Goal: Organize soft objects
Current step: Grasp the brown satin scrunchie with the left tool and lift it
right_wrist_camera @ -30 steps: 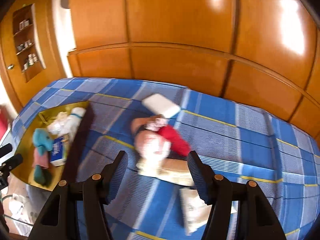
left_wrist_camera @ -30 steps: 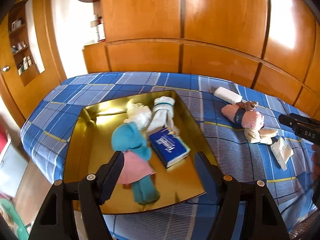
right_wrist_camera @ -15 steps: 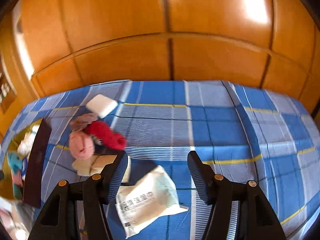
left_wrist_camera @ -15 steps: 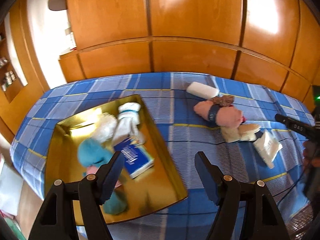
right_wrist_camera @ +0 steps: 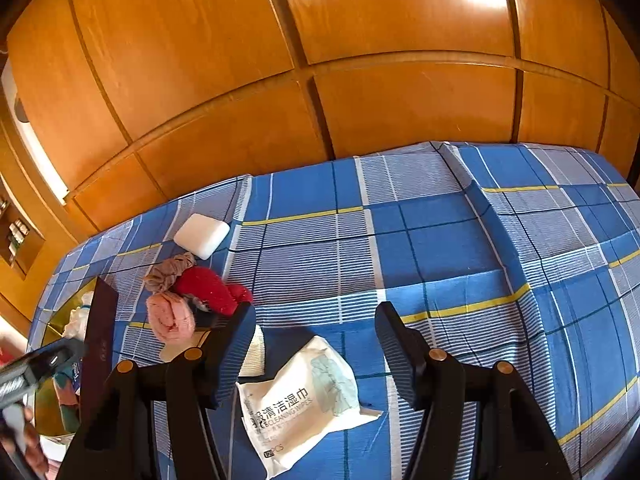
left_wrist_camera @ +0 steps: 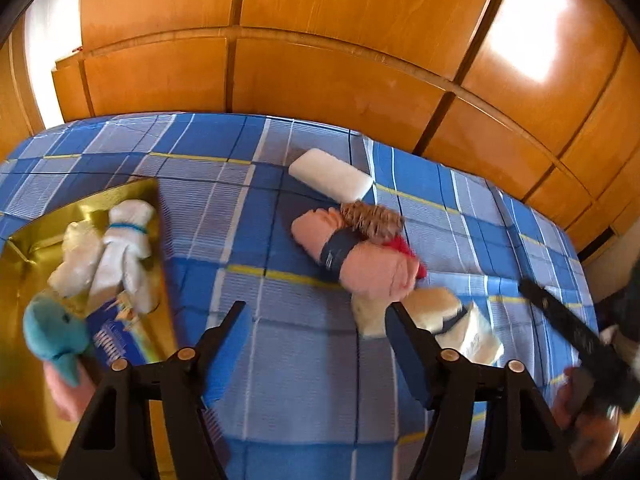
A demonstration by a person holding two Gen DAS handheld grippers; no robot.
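Note:
A gold tray at the left holds white socks, a teal and pink plush and a blue tissue pack. On the blue checked bedspread lie a pink rolled towel with a dark band, a brown scrunchie, a red cloth, a white sponge and a cream roll. My left gripper is open and empty, just in front of the pink towel. My right gripper is open and empty above a white wet-wipes pack.
A wooden wardrobe stands behind the bed. The tray's dark wall shows at the left of the right wrist view. Open bedspread lies to the right of the pile.
My left gripper has swung right from over the tray to the pink towel. My right gripper has swung right from the pile and now sits closer over the wipes pack.

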